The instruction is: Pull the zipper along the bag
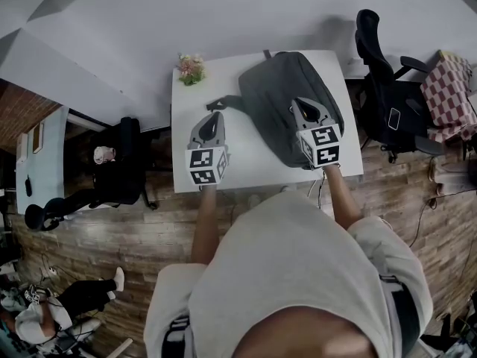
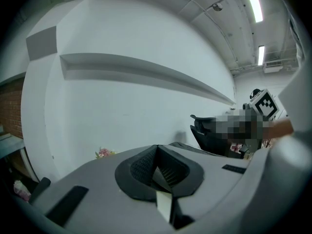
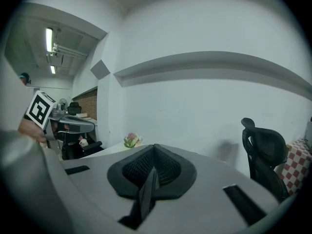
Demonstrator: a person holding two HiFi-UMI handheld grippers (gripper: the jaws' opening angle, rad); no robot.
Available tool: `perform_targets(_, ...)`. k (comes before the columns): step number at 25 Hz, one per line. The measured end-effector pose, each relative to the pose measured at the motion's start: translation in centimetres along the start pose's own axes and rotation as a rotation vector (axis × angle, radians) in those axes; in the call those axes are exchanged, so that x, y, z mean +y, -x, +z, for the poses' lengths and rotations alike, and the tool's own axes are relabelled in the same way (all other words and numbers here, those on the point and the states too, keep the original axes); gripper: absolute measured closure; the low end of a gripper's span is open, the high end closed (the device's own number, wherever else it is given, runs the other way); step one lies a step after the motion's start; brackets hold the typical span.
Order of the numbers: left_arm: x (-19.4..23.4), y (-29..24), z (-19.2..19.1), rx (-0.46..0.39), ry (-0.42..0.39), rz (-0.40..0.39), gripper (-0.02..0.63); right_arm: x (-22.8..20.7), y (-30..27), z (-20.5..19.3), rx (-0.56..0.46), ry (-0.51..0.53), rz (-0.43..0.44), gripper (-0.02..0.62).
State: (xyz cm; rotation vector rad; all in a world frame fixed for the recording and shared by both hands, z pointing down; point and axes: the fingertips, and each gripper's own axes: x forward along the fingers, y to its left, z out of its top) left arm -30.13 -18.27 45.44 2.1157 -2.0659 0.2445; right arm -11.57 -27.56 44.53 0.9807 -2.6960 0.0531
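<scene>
Left tongs (image 1: 215,118) and right tongs (image 1: 305,106) both pinched shut, empty; bag (image 1: 277,88) below the right pair; any zipper pull wants fabric taut.

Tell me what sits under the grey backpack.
The backpack lies on the white table; its black strap trails left. Anything beneath the backpack itself is covered.

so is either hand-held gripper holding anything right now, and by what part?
Nothing is held. The left hand-held gripper and the right hand-held gripper are both shut with nothing between their jaws.
</scene>
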Motion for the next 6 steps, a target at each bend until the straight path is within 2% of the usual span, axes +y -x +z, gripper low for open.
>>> perform_targets(6, -0.06, 0.09, 0.06, 0.002, -0.003, -0.003, 0.581, 0.18, 0.12, -0.08, 0.004, 0.007, -0.002, 0.583)
